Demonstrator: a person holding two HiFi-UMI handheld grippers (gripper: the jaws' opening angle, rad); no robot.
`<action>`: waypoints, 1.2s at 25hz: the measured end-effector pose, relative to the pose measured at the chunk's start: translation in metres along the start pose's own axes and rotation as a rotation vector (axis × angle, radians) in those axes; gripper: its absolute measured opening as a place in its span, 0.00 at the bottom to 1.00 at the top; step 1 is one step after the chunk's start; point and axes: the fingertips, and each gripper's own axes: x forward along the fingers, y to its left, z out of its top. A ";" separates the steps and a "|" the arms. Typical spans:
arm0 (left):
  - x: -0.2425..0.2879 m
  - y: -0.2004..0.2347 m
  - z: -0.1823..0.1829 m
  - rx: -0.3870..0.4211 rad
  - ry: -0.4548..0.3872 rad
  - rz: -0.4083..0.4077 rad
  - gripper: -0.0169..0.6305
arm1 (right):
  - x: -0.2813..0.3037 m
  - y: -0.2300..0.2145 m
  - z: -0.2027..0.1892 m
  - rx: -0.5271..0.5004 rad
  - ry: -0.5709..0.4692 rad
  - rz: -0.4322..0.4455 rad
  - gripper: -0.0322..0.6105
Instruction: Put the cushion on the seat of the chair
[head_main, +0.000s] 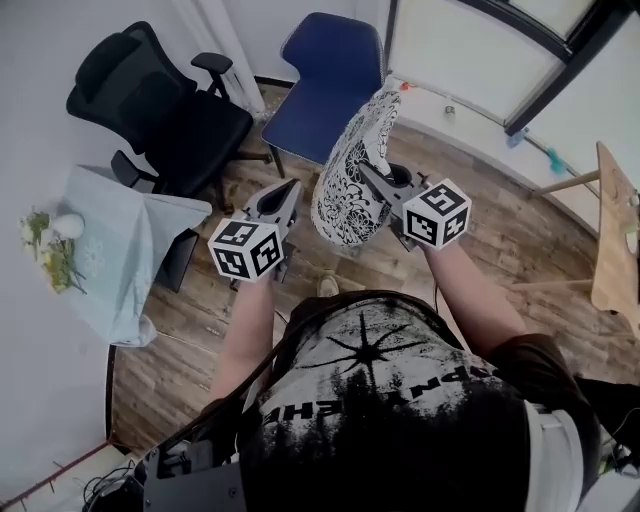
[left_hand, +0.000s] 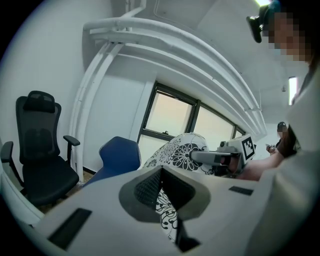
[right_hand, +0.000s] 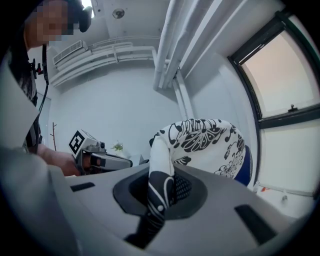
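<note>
In the head view, at about 9 o'clock from the person, a small counter (head_main: 120, 235) draped in pale blue cloth stands against the wall, with a few flowers (head_main: 45, 250) on its far-left edge. A black office chair (head_main: 150, 110) with armrests and a headrest stands at about 10 o'clock, just beyond the counter.

The left gripper (head_main: 293, 190) is held out in front of the person's chest, pointing toward 12 o'clock. Its own view shows its fingers closed on a fold of patterned cloth, which is the near left edge of the cushion (head_main: 355, 170).

The cushion is white with a black floral print. It hangs in the air between the two grippers, standing roughly on edge, with its top leaning toward 1 o'clock. It is above the wooden floor (head_main: 500, 240) and does not touch any chair. The blue chair (head_main: 325, 85) stands just beyond it at 12 o'clock. Its seat is bare and its back is toward the window wall.

The right gripper (head_main: 368, 172) reaches in from 4 o'clock. In its own view its fingers are pinched tight on a dark-printed fold of the cushion's right edge, and the rest of the cushion billows up beyond them.

At 3 o'clock, the corner of a light wooden table (head_main: 612, 230) shows at the frame's edge.
</note>
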 end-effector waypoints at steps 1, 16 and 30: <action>0.002 0.008 0.002 0.001 0.005 -0.008 0.05 | 0.007 -0.002 -0.001 -0.001 0.000 -0.010 0.09; 0.025 0.086 0.012 0.015 0.047 -0.132 0.05 | 0.075 -0.021 -0.013 0.003 0.021 -0.142 0.09; 0.043 0.119 0.009 -0.072 0.019 -0.117 0.05 | 0.110 -0.045 -0.013 -0.001 0.079 -0.127 0.09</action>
